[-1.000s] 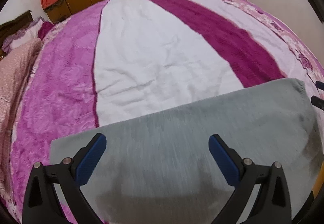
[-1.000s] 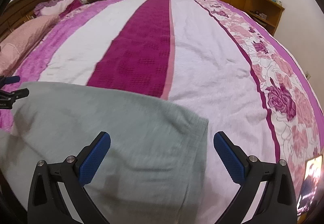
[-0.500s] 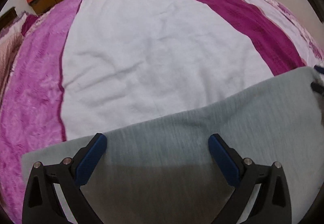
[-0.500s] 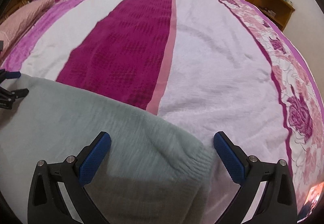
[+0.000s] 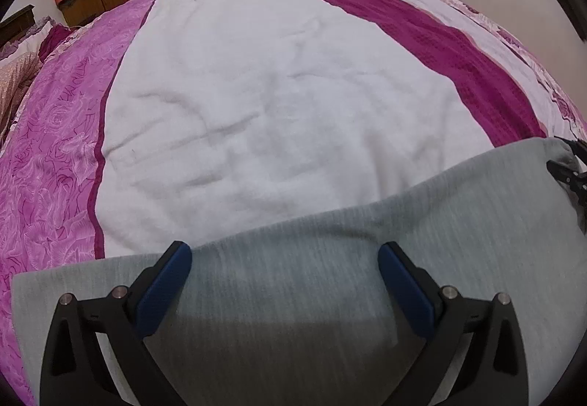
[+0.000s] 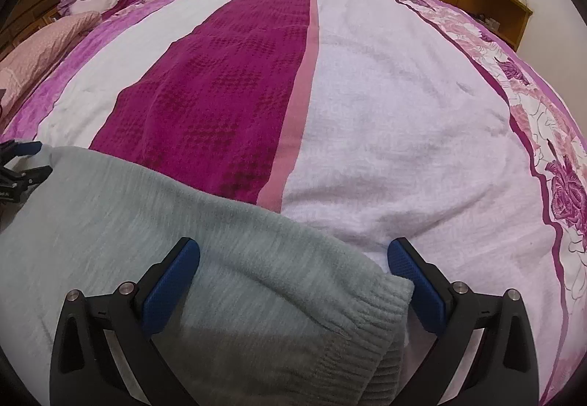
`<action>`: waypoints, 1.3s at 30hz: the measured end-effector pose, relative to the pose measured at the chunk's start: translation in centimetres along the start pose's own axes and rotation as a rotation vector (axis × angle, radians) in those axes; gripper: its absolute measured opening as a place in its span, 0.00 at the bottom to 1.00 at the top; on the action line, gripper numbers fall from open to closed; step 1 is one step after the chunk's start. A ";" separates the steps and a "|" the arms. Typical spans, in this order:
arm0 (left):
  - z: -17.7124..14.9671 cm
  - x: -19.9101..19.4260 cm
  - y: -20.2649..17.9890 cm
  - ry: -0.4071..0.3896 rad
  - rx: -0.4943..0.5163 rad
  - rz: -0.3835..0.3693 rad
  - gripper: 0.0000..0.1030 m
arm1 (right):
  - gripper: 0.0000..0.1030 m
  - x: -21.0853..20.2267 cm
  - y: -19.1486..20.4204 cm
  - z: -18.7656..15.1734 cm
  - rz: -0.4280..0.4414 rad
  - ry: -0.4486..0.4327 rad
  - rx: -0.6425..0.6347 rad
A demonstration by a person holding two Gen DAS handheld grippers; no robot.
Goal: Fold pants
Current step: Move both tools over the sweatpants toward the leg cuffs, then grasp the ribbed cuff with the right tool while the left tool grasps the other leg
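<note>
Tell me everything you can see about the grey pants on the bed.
The grey pants look like soft, fleecy knit fabric, light grey with a faint heathered grain. They lie flat across the striped bedspread, over its white and magenta bands. A ribbed cuff shows at the right end, with another layer folded beneath it. The left hand-held gripper and right hand-held gripper are both open, fingers straddling the cloth; whether they touch it is unclear.

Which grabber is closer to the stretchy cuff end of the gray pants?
Right. The right gripper is open right over the ribbed cuff of the gray pants. The left gripper is open over plain fabric farther along.
</note>
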State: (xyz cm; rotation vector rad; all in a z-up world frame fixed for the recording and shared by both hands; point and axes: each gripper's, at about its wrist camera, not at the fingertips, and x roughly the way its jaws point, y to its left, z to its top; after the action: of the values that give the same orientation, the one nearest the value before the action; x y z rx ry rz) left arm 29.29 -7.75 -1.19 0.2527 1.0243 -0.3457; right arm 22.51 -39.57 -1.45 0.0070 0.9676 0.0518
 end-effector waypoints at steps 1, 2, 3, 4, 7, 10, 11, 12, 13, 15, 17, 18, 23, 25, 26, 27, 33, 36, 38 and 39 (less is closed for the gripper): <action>-0.1 0.0 0.0 -0.003 0.001 0.001 1.00 | 0.97 0.0 0.0 0.0 -0.002 -0.002 0.000; -0.1 0.0 -0.1 -0.007 0.001 0.002 1.00 | 0.97 0.1 0.0 0.0 -0.005 -0.003 -0.002; -0.1 0.0 -0.1 -0.012 0.001 0.003 1.00 | 0.97 0.1 0.1 0.0 -0.009 -0.004 -0.004; -0.2 0.0 -0.2 -0.015 0.001 0.004 1.00 | 0.97 0.1 0.2 0.0 -0.011 -0.005 -0.005; -0.5 -0.2 -0.4 -0.022 0.001 0.008 1.00 | 0.97 0.1 0.1 -0.1 -0.009 -0.006 -0.004; -0.5 -0.3 -0.6 -0.023 0.009 0.020 1.00 | 0.97 0.0 0.2 0.0 -0.010 0.002 -0.006; -0.4 -0.4 -0.8 -0.025 0.014 0.029 1.00 | 0.97 0.0 0.2 0.1 -0.010 0.009 -0.006; -0.4 -0.7 -1.0 -0.028 0.024 0.038 0.96 | 0.96 -0.1 0.2 0.3 -0.013 0.015 -0.006; -0.3 -0.9 -1.2 -0.029 0.031 0.034 0.93 | 0.94 -0.3 0.3 0.4 -0.017 0.021 -0.005; -0.3 -1.5 -1.8 -0.033 0.042 0.024 0.74 | 0.84 -0.9 0.5 0.6 -0.014 0.019 -0.009; -0.3 -2.1 -2.5 -0.036 0.066 0.014 0.51 | 0.64 -1.7 0.8 0.6 -0.005 0.011 -0.009; -0.3 -2.4 -2.9 -0.036 0.081 0.016 0.35 | 0.48 -2.0 0.9 0.6 0.001 0.009 -0.008; -0.1 -3.9 -3.3 -0.032 0.082 0.038 0.03 | 0.18 -4.0 1.5 0.5 0.034 -0.009 0.000; -0.3 -5.1 -2.9 -0.048 0.056 0.029 0.03 | 0.18 -5.1 1.6 0.4 0.035 -0.028 0.005; -0.5 -5.7 -2.8 -0.058 0.053 0.029 0.03 | 0.18 -5.7 1.6 0.4 0.042 -0.038 0.013; -0.6 -6.5 -2.8 -0.070 0.055 0.032 0.03 | 0.18 -6.3 1.5 0.3 0.051 -0.047 0.023; -2.0 -11.4 -4.0 -0.129 0.082 0.058 0.03 | 0.17 -10.3 1.9 -0.4 0.087 -0.096 0.032; -3.1 -13.9 -4.5 -0.155 0.086 0.052 0.03 | 0.17 -12.3 2.4 -1.2 0.091 -0.120 0.020; -3.8 -15.5 -4.8 -0.170 0.085 0.051 0.03 | 0.17 -13.7 2.7 -1.9 0.097 -0.137 0.019; -4.2 -16.3 -5.0 -0.177 0.083 0.052 0.03 | 0.17 -14.3 2.8 -2.3 0.100 -0.144 0.020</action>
State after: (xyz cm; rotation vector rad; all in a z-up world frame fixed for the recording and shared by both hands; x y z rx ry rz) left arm 16.24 -8.14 10.62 0.3171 0.8288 -0.3573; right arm 12.43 -37.52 9.11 0.0764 0.8231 0.1326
